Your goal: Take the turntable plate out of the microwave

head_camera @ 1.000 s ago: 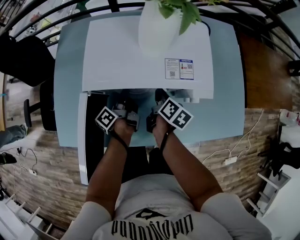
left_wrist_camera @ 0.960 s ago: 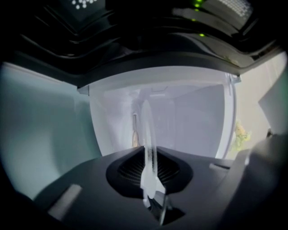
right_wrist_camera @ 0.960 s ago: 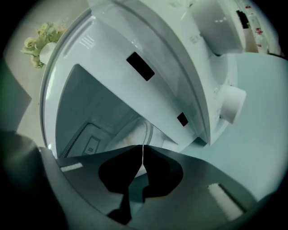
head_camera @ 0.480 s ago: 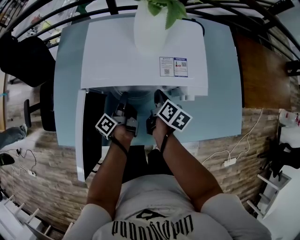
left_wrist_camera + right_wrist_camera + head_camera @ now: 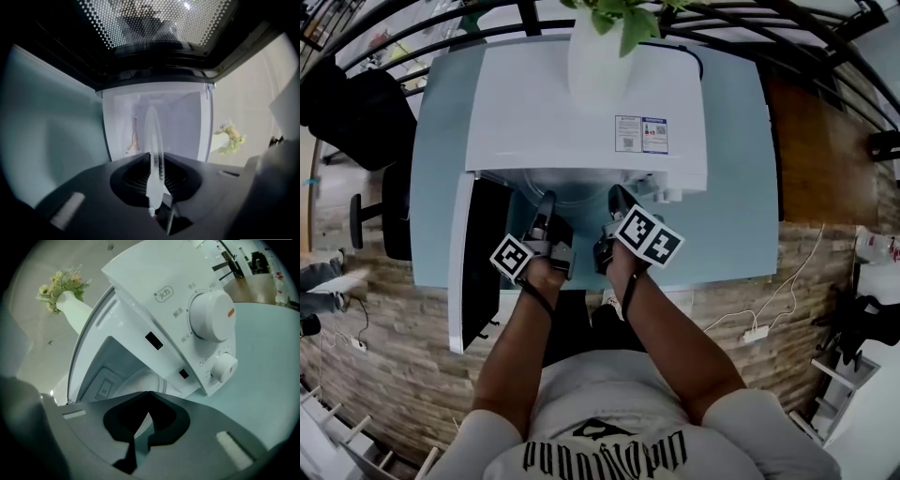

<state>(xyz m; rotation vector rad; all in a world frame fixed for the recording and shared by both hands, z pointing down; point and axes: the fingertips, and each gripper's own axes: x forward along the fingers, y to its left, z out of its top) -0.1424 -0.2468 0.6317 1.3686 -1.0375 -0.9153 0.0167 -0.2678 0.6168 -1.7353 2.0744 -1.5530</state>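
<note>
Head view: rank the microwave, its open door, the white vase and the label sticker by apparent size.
1. microwave
2. open door
3. white vase, enlarged by standing nearer the camera
4. label sticker

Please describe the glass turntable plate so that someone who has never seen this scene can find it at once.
Find the white microwave on the pale blue table, its door swung open to the left. The turntable plate juts from the open cavity at the front, its rim gripped by the left gripper. It is the only clear, flat disc there, unlike the white vase on top.
</note>
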